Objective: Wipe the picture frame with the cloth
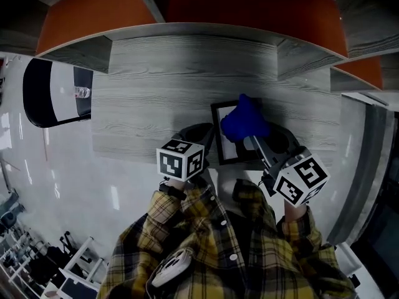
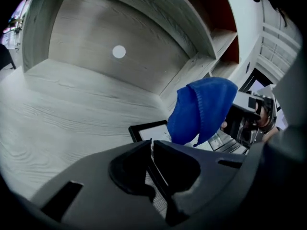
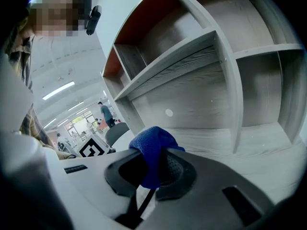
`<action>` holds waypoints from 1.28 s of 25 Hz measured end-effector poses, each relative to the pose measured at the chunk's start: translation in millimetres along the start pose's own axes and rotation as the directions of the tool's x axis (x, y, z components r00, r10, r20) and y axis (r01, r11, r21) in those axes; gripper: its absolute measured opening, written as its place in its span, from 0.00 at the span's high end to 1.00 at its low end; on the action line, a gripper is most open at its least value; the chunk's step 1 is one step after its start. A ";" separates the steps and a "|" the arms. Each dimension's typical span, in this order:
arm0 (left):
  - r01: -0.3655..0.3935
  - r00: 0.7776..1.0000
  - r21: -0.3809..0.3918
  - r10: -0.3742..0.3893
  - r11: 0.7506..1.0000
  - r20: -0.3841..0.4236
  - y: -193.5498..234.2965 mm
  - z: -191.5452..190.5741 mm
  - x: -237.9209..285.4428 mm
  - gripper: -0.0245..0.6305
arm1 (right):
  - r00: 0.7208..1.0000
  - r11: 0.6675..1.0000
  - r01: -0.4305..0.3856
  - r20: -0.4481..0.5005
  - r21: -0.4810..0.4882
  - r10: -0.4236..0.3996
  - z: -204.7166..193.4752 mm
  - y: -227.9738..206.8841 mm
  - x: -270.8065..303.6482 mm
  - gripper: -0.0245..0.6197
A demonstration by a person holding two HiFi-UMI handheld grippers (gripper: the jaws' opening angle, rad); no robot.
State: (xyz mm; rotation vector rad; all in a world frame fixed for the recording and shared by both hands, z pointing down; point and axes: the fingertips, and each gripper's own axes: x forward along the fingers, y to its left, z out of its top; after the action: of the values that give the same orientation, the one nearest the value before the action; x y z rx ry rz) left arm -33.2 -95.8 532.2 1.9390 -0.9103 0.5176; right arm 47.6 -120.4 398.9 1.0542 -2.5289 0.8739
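A black picture frame (image 1: 225, 151) with a white inside lies near the front edge of the grey wooden desk (image 1: 156, 104). My left gripper (image 1: 203, 136) is at the frame's left side. In the left gripper view, the frame's (image 2: 146, 127) dark edge runs in between the nearly closed jaws of my left gripper (image 2: 150, 150), which grip it. A blue cloth (image 1: 244, 120) hangs bunched over the frame's upper right part, with my right gripper (image 1: 254, 141) shut on it. The right gripper view shows the cloth (image 3: 151, 145) pinched between the jaws of my right gripper (image 3: 152, 169). The cloth (image 2: 204, 107) hides part of the frame.
Grey shelving with orange back panels (image 1: 249, 5) rises behind the desk, and a divider (image 3: 230, 80) stands at the right. A white round sticker (image 2: 119, 51) marks the back panel. A dark chair (image 1: 53, 92) stands at the left on the glossy floor. People stand far off.
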 end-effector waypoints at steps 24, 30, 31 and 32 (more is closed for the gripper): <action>-0.001 0.988 0.150 0.025 0.989 -0.153 2.4 -48.1 34.0 0.78 | 0.999 0.998 0.025 -0.024 0.050 -0.024 -29.4 -5.6 1.5 0.90; 0.012 0.986 0.177 0.018 0.984 -0.168 -0.2 -48.5 37.2 0.78 | 0.998 1.000 0.022 -0.057 -0.003 -0.022 -28.6 -4.8 13.9 0.90; 0.013 0.986 0.181 0.018 0.983 -0.169 -0.9 -46.6 36.8 0.78 | 0.997 1.000 0.011 -0.080 -0.017 -0.012 -30.8 -4.1 19.8 0.90; 0.013 0.985 0.182 0.019 0.983 -0.171 -1.5 -45.5 35.9 0.78 | 0.993 0.999 -0.002 -0.115 -0.033 -0.002 -35.3 -3.3 27.3 0.90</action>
State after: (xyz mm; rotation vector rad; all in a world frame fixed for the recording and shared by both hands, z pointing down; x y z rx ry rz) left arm -8.9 -70.0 578.0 2.0192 -0.7777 0.7816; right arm 31.3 -115.4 440.2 0.9650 -2.4392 0.8646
